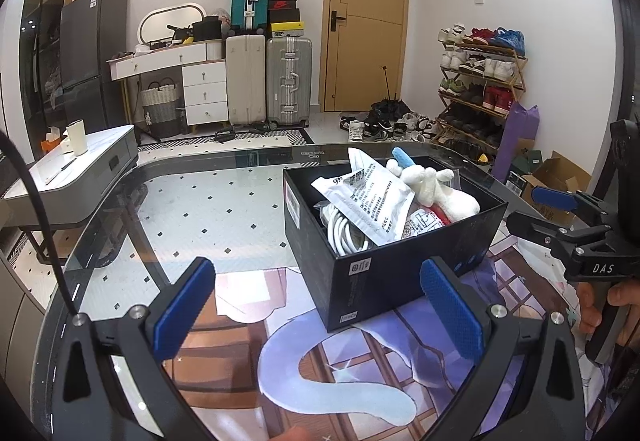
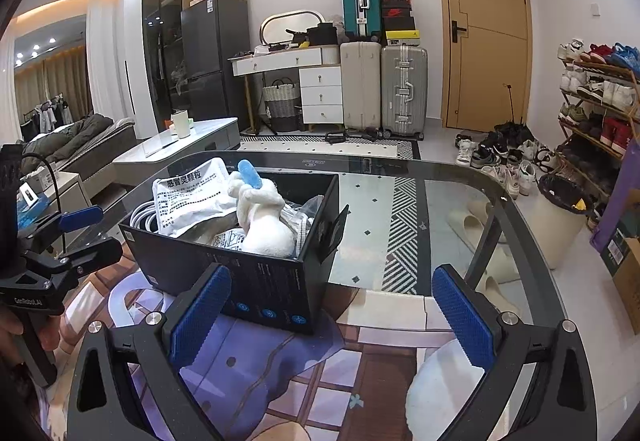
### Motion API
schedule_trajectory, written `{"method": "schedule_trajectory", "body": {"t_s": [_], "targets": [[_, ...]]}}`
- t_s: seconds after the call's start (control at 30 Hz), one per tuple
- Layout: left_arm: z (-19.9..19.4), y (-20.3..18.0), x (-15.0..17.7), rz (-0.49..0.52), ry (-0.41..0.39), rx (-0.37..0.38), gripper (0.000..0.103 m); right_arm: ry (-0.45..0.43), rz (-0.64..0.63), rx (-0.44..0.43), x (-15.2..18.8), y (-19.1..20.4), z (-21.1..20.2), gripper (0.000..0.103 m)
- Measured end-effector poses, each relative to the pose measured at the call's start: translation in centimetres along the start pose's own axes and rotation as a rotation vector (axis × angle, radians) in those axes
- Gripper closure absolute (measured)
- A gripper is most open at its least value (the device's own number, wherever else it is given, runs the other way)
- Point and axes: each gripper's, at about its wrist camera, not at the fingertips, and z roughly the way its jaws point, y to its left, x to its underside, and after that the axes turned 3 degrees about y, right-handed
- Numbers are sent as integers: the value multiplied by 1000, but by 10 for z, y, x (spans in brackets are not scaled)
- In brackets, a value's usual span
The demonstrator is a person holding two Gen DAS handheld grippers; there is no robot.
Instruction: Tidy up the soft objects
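Fingers spread wide on both the left gripper and the right gripper, holding nothing, hovering short of the black box on the glass table. White plush toy lying inside among packets. Best approached from above, pads closing softly around the body.

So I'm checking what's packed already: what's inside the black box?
Inside the black box: a white plush toy, a white printed packet, a coiled white cable and clear plastic bags. Anything beneath them is covered.
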Motion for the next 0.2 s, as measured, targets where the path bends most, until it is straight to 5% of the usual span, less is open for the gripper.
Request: {"method": "schedule_trajectory", "body": {"t_s": [0.2], "targets": [[-2, -3, 1, 4, -12, -13, 0, 10, -10, 1, 0, 1, 2, 1]]}}
